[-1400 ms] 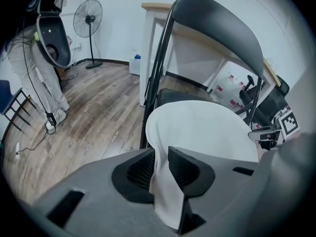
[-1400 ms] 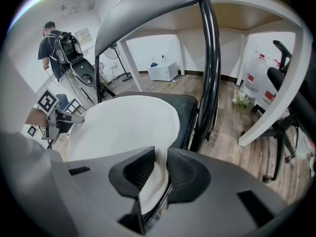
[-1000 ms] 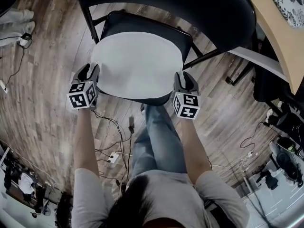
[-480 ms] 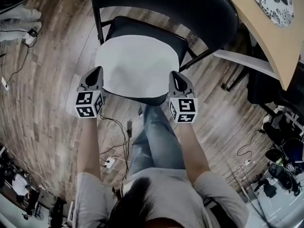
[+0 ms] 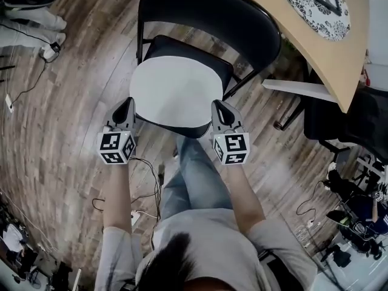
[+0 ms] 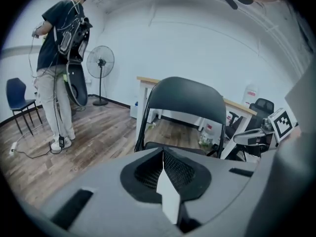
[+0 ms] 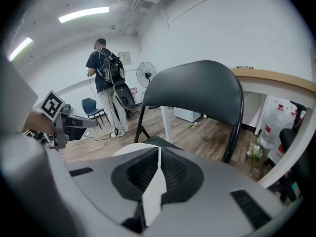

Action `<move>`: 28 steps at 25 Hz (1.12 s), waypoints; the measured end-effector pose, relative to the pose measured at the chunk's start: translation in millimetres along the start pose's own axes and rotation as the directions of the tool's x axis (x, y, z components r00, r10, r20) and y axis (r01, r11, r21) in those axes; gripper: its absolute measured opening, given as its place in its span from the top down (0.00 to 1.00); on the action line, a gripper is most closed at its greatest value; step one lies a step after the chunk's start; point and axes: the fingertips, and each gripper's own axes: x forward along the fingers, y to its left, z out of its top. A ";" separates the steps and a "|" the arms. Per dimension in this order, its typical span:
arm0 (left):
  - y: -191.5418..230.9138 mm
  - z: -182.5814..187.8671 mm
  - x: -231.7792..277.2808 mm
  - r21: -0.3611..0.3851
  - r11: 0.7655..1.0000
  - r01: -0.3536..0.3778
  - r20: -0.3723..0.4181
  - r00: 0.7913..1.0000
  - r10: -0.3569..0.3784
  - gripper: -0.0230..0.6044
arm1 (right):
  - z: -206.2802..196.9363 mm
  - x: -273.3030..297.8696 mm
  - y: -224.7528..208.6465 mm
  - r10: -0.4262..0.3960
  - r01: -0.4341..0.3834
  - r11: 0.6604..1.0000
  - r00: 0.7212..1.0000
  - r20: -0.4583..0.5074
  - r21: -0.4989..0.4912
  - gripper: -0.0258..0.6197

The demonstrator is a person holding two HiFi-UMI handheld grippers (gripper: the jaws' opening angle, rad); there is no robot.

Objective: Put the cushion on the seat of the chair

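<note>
A white round cushion [image 5: 176, 93] is seen lying on the seat of a black folding chair [image 5: 209, 11], in the upper middle of the head view. A strip of dark seat shows behind the cushion and along its front edge. The left gripper [image 5: 129, 101] is held just beside the cushion's lower left edge and the right gripper [image 5: 217, 103] just beside its lower right edge; whether either tip touches the cushion cannot be told. In each gripper view the two jaws are shown pressed together, tip to tip, with the chair's curved back framed above them. A tan table [image 5: 315, 47] is cut off at the upper right of the head view, and a wooden floor [image 5: 54, 138] fills its left side. A person [image 6: 57, 53] with a backpack and a standing fan [image 6: 100, 63] are pictured by the far wall, at the upper left of the left gripper view.
</note>
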 end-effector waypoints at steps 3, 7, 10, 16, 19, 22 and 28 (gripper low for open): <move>-5.9 12.7 -24.8 -0.008 1.000 -0.011 0.045 0.999 0.011 0.95 | 16.8 -16.5 12.1 0.013 -0.013 1.000 1.000 0.023 -0.025 0.93; -13.5 29.7 -58.1 -0.017 1.000 -0.023 0.100 0.995 0.024 0.95 | 38.5 -39.2 27.9 0.038 -0.035 0.998 0.998 0.055 -0.060 0.93; -20.7 43.7 -79.6 -0.019 0.999 -0.028 0.138 0.990 0.030 0.95 | 56.0 -55.4 36.5 0.059 -0.052 0.995 0.995 0.077 -0.091 0.93; -41.5 71.3 -120.7 0.021 0.999 -0.024 0.203 0.979 0.019 0.94 | 93.2 -89.8 46.8 0.063 -0.045 0.990 0.989 0.134 -0.130 0.93; -48.1 82.2 -143.2 0.034 0.999 -0.025 0.228 0.974 0.017 0.94 | 109.2 -107.3 58.1 0.069 -0.044 0.988 0.984 0.167 -0.151 0.93; -56.1 93.5 -164.8 0.046 0.999 -0.029 0.256 0.967 0.016 0.94 | 120.7 -125.4 69.2 0.078 -0.043 0.983 0.978 0.191 -0.180 0.93; -70.6 113.8 -203.9 0.055 0.997 -0.046 0.314 0.949 0.026 0.95 | 135.8 -159.4 84.7 0.084 -0.033 0.974 0.972 0.221 -0.225 0.93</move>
